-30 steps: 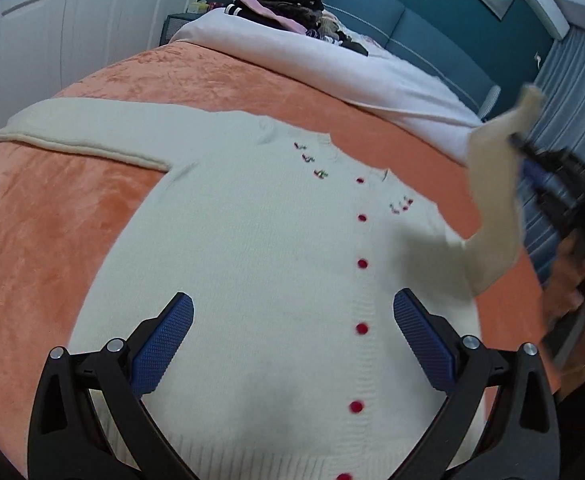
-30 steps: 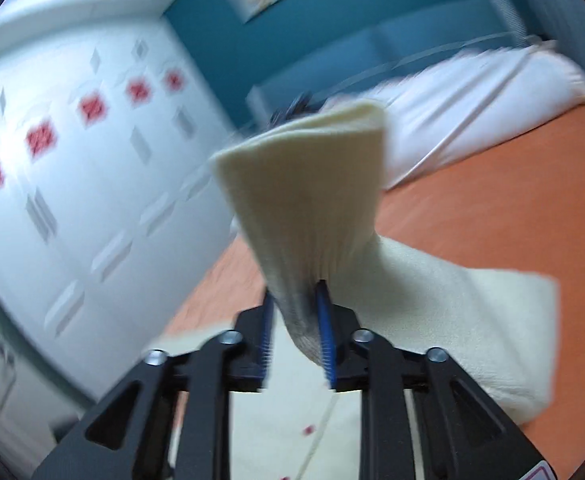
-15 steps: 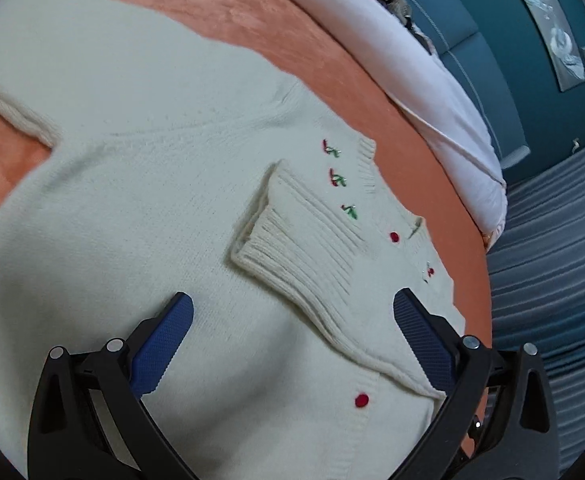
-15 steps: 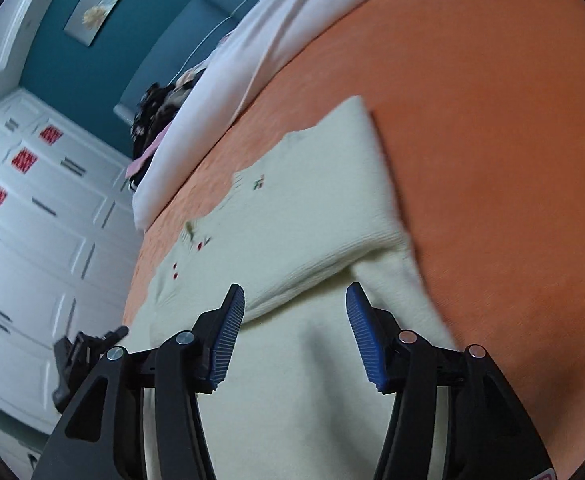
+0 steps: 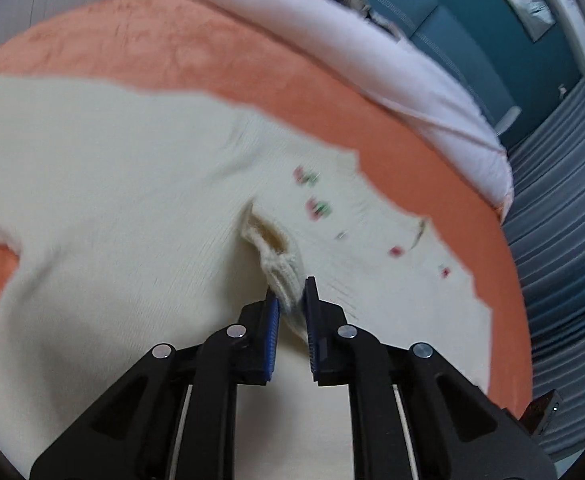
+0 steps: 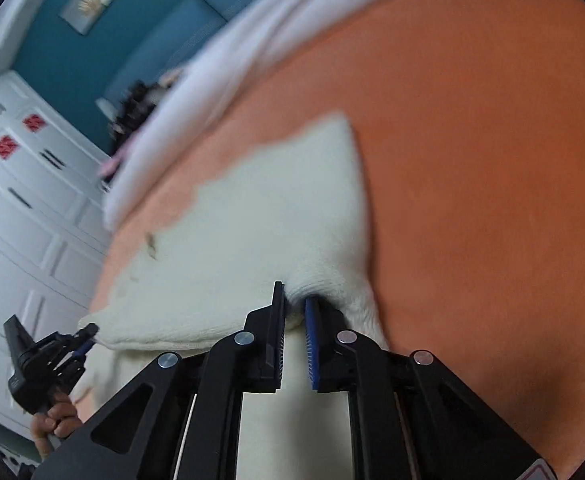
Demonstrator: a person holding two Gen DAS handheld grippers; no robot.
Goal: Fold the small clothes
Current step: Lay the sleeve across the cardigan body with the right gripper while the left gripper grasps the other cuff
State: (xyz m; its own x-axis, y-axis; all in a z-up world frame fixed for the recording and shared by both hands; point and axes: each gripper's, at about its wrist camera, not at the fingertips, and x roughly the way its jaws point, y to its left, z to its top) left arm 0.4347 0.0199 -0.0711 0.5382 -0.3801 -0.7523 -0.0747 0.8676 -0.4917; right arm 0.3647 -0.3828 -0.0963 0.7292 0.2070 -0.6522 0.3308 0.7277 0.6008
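The left gripper (image 5: pixel 291 300) is clamped on the ribbed sleeve cuff (image 5: pixel 280 270), folded over the cream cardigan (image 5: pixel 132 208). The right gripper (image 6: pixel 294 306) is pinched on the folded sleeve (image 6: pixel 268 232). The cardigan is spread across the orange blanket (image 6: pixel 472 160); a white duvet (image 5: pixel 372 48) lies at 1 o'clock.

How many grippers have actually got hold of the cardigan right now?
2. The left gripper is pinching the ribbed cuff folded onto the cardigan front; the right gripper is pinching the knit at the folded side edge.
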